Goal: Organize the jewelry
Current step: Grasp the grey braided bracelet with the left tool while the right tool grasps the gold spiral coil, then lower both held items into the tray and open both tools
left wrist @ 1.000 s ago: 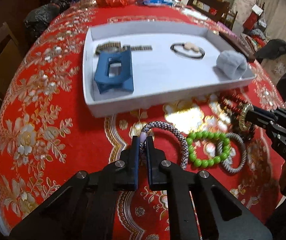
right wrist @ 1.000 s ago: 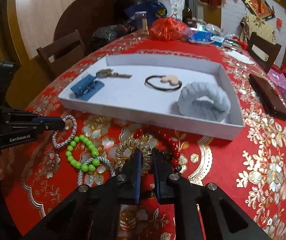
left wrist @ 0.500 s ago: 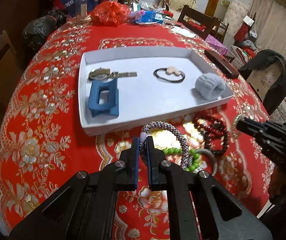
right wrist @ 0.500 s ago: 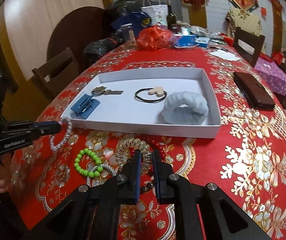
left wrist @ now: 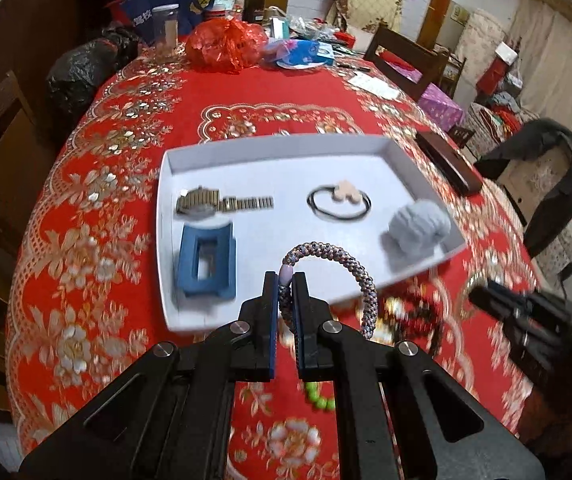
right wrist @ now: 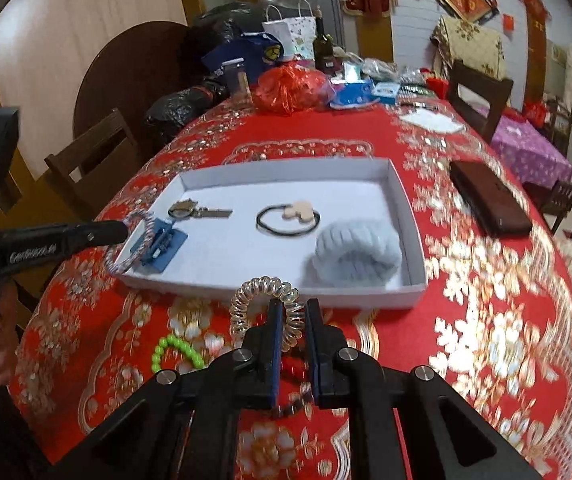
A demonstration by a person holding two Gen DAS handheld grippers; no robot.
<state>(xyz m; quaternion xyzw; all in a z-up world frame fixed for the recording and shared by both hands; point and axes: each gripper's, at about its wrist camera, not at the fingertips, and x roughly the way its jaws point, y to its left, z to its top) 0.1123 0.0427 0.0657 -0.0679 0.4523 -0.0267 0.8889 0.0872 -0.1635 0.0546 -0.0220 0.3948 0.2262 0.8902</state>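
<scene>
My left gripper (left wrist: pixel 284 280) is shut on a braided grey-purple bracelet (left wrist: pixel 349 268), lifted above the near rim of the white tray (left wrist: pixel 164 240). In the right wrist view that bracelet (right wrist: pixel 136 246) hangs from the left gripper (right wrist: pixel 120 229) over the tray's left corner. My right gripper (right wrist: pixel 293 307) is shut on a clear gold spiral hair tie (right wrist: pixel 262 300), raised in front of the tray (right wrist: pixel 415 240). Inside the tray lie a blue hair claw (left wrist: pixel 206 266), a metal watch (left wrist: pixel 222 203), a black hair tie with a beige charm (left wrist: pixel 339 200) and a pale blue scrunchie (left wrist: pixel 417 228).
A green bead bracelet (right wrist: pixel 176 352) and dark red beads (left wrist: pixel 417 320) lie on the red floral tablecloth near the front edge. A dark brown case (right wrist: pixel 489 204) lies right of the tray. Bags, a bottle (right wrist: pixel 323 50) and chairs crowd the far end.
Both grippers have risen off the cloth with their pieces: the braided bracelet and the spiral hair tie now hang in the air, nearer the tray's front rim.
</scene>
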